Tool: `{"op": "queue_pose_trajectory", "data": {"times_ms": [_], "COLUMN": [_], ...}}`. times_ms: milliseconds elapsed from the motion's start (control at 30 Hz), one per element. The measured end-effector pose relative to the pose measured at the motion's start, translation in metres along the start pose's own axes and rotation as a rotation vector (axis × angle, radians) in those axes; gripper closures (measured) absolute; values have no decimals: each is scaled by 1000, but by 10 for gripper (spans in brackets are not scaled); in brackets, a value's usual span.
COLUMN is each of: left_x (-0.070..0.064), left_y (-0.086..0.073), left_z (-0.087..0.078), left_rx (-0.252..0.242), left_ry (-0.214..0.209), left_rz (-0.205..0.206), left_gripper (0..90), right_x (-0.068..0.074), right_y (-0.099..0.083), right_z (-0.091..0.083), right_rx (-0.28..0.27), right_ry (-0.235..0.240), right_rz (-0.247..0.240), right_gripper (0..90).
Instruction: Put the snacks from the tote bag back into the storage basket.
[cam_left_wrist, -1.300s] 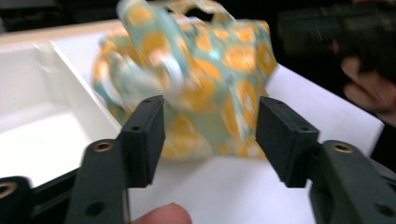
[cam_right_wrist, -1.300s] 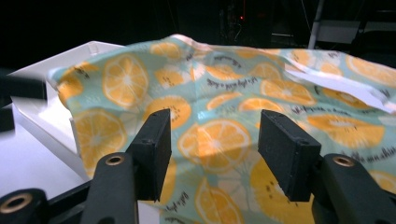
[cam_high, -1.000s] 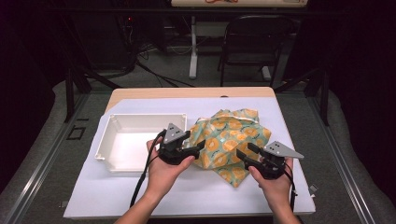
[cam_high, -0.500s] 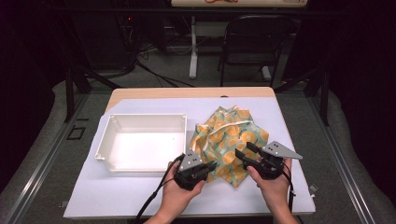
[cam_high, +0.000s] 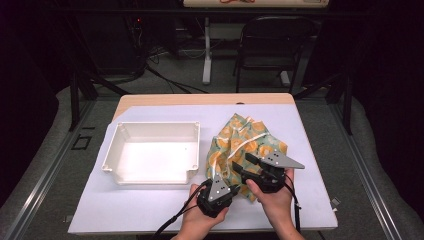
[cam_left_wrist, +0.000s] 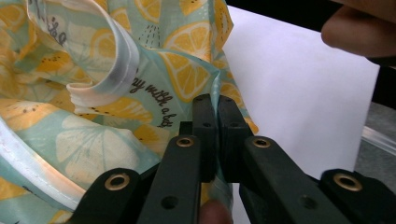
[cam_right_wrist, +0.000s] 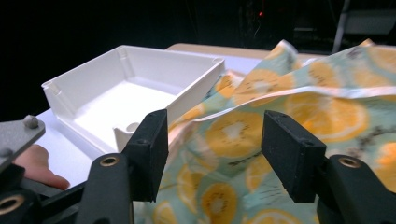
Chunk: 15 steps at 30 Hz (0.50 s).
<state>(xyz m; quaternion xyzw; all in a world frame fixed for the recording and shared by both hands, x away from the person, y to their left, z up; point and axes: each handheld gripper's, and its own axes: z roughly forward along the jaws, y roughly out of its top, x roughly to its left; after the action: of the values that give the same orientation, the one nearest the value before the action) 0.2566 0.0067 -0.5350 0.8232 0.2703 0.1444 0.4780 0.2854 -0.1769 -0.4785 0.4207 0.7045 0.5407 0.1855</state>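
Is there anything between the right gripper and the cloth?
Nothing visible. The right gripper is open, its jaws straddling a bare stretch of the cloth. The left gripper is shut on the cloth's near edge, off to the side, and the tray sits beyond.

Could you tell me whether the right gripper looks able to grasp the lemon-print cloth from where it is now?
Probably yes: the right gripper is open with the lemon-print cloth lying just ahead of its jaws, nothing between them.
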Motion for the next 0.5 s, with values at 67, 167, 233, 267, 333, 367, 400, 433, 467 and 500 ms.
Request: {"op": "queue_pose_trajectory", "data": {"times_ms": [67,167,233,267,333,367,400,433,467,500], "left_x": [-3,-6,-6,-6,-7,-8,-7,-7,-6,-5], "left_y": [-2,-4,-4,-4,-4,-5,-5,-5,-5,-4], "left_z": [1,3,3,3,3,2,2,2,0,-2], "left_rx": [0,4,2,2,1,-1,-9,-9,-14,-22], "left_ry": [17,21,23,23,21,18,18,18,14,10], "left_rz": [19,29,26,26,27,25,23,23,15,10], "left_gripper": [862,861,861,861,861,859,854,844,826,797], "right_x": [2,7,15,15,13,10,10,10,8,7], "right_y": [-2,-3,-4,-4,-8,-12,-13,-13,-12,-10], "right_z": [6,12,18,18,26,29,29,29,24,22], "right_rx": [13,34,81,81,129,158,159,159,146,133], "right_ry": [10,17,-31,-31,-5,17,27,27,30,21], "right_rz": [30,30,-11,-11,24,20,12,12,6,-3], "right_gripper": [411,417,474,474,572,784,867,867,900,900]}}
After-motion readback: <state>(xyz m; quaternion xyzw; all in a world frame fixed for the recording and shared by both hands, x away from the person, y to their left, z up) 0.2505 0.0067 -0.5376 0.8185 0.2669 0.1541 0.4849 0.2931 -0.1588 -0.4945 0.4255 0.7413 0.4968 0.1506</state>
